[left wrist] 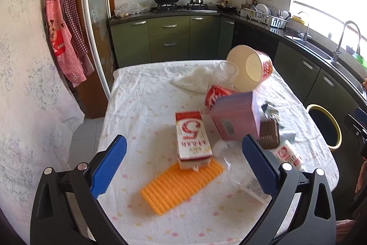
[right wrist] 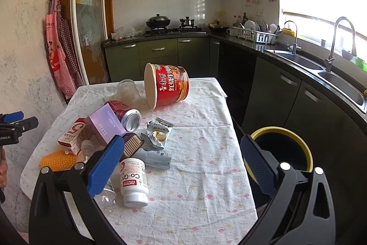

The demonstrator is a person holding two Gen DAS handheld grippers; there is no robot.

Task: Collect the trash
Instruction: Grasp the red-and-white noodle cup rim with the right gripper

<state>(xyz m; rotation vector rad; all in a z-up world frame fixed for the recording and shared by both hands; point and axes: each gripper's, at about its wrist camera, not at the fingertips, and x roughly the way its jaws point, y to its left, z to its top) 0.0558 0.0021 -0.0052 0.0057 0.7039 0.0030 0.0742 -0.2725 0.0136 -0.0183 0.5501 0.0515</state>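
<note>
Trash lies scattered on the cloth-covered table. A red noodle bucket lies on its side at the far end, near a clear cup. A red can, a lilac box, a red-and-white carton, an orange sponge, a brown block, torn wrappers and a white Co-Q10 bottle crowd the middle. My left gripper is open, low over the carton and sponge. My right gripper is open above the table's near right, the bottle beside its left finger.
A black bin with a yellow rim stands on the floor right of the table. Green cabinets, a stove and a sink line the kitchen behind. Aprons hang on the left wall. A crumpled clear bottle lies near the table's front.
</note>
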